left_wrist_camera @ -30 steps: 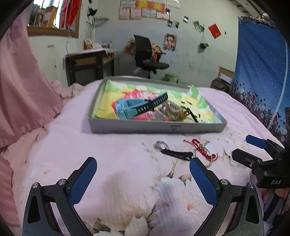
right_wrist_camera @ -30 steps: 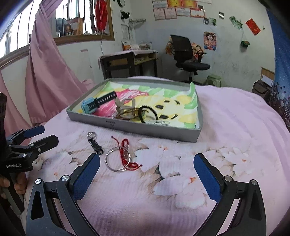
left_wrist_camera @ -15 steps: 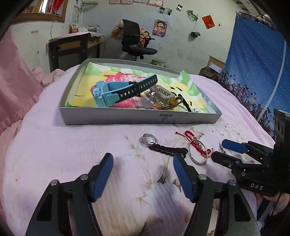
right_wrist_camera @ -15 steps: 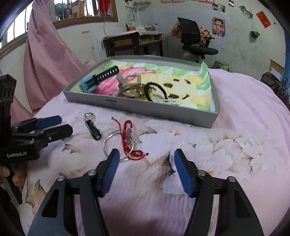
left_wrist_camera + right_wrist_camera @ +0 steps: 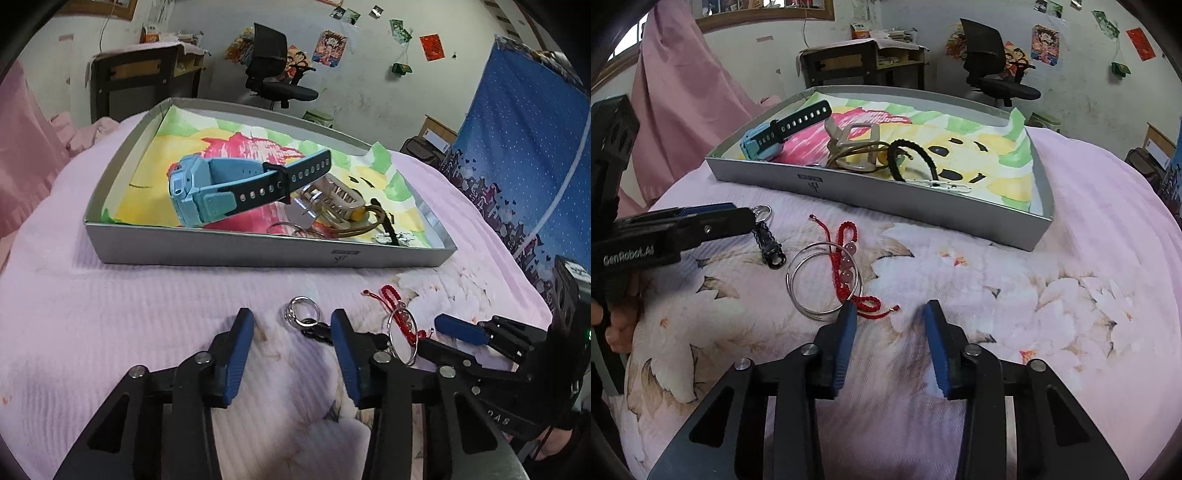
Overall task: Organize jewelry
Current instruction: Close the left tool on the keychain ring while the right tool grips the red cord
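Both tools half-open and empty over a pink bed (image 5: pixel 1089 229): left tool (image 5: pixel 291 325) straddling a black keychain (image 5: pixel 308 325), right tool (image 5: pixel 889 314) beside silver bangles (image 5: pixel 823 284) and red bracelet (image 5: pixel 847 258), tray (image 5: pixel 886 199) at twelve o'clock.

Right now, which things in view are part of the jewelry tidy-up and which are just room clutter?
Job items:
grey tray
blue watch in the tray
black keychain strap on the bedspread
silver bangles
red beaded bracelet lying across them
left gripper, right gripper, both open

Just lying about:
office chair
desk
pink curtain
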Available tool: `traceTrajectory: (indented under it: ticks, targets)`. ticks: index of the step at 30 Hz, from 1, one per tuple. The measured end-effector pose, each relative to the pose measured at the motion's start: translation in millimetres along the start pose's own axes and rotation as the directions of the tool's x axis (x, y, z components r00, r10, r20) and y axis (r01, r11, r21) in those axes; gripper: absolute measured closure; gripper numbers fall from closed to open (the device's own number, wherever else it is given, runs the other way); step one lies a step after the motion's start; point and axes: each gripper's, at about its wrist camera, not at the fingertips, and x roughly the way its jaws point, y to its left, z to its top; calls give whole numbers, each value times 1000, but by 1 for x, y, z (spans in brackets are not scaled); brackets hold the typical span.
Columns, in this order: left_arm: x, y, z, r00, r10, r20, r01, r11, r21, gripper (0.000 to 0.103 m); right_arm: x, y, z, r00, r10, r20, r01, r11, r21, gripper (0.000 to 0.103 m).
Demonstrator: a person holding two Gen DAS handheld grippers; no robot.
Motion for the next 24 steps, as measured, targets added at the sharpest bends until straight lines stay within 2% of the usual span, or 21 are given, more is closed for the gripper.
traceTrajectory:
  ticks: [7,9,11,20,24]
  targets:
    - [12,2,4,999,-25,-27,25,1000,-12,73,6,5,6,999,50,-13,-50,998,-26,74]
    - [14,2,3,999,-28,-36,28,1000,-12,80,9,5,7,997,71,-19,-72,997,-30,75]
    - [15,2,2,999,-34,-37,34,999,-13,83,12,6,8,996,85,-30,-86,996,-32,81]
    - [7,-1,-4,999,-36,-11,36,999,5,83,12,7,6,996,85,-24,-86,996,-28,95]
    - [-1,2,-6,996,-86,21,87,996,-11,83,8,3,6,997,82,-5,-82,997,-14,96]
